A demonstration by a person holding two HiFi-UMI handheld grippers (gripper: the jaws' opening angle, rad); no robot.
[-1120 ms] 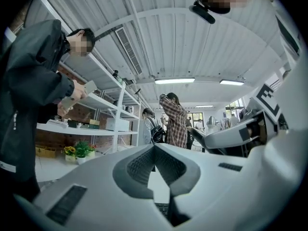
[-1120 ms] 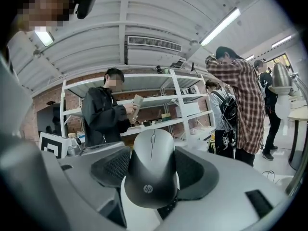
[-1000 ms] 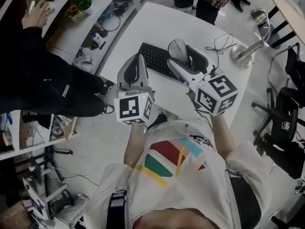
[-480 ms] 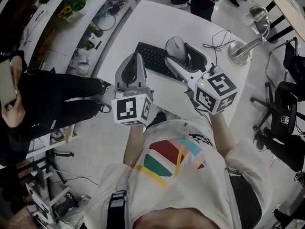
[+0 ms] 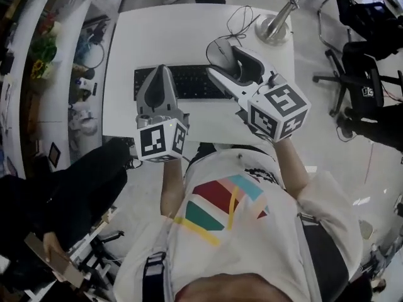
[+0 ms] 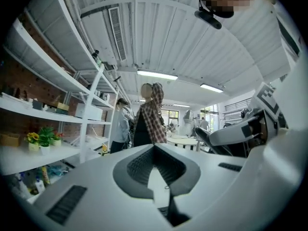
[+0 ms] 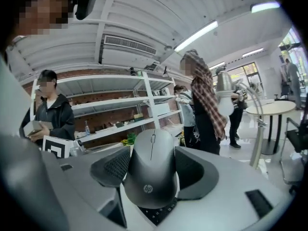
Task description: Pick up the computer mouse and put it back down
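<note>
A grey computer mouse (image 5: 218, 50) (image 7: 151, 172) sits between the jaws of my right gripper (image 5: 222, 58) (image 7: 151, 153), which is shut on its sides. The mouse hangs just above the right end of a black keyboard (image 5: 189, 82), and keys show beneath it in the right gripper view. My left gripper (image 5: 159, 70) (image 6: 154, 146) hovers over the keyboard's left part with its tips together and nothing between them. Both grippers point roughly level across the white table (image 5: 164, 30).
A desk lamp's round base (image 5: 275, 27) and a thin cable (image 5: 242, 21) lie behind the mouse on the table. Cluttered shelves (image 5: 44, 55) run along the left, and office chairs (image 5: 362, 61) stand at the right. People stand beyond the table.
Both grippers have shifted across the table and turned, with the mouse staying in the right one. The head view swung, so the table now lies square and the person in black is at the lower left.
</note>
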